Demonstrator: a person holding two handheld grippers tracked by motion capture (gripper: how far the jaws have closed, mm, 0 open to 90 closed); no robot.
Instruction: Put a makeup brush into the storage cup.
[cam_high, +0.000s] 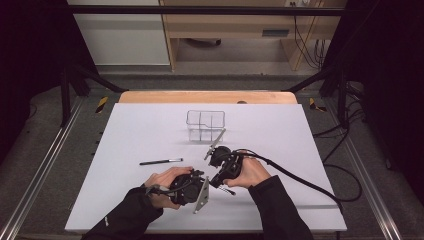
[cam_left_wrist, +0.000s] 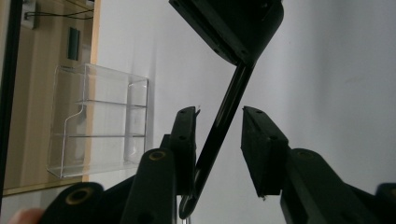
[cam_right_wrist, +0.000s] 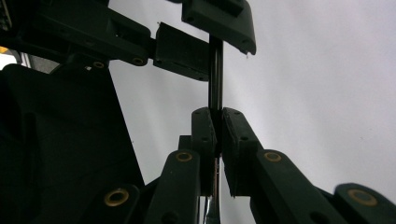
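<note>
Right gripper (cam_right_wrist: 215, 116) clamped tight on a thin black pen (cam_right_wrist: 215, 79), held above the white table sheet (cam_high: 280, 125). Left gripper (cam_left_wrist: 219, 122) parted around the same pen without touching. Farther off: second black pen (cam_high: 161, 161), clear plastic compartment box (cam_high: 205, 125); no readable writing.

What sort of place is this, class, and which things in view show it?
Probably a lab recording station: a white table framed by black curtains, metal rails on the floor, and loose cables trailing beside it.
</note>
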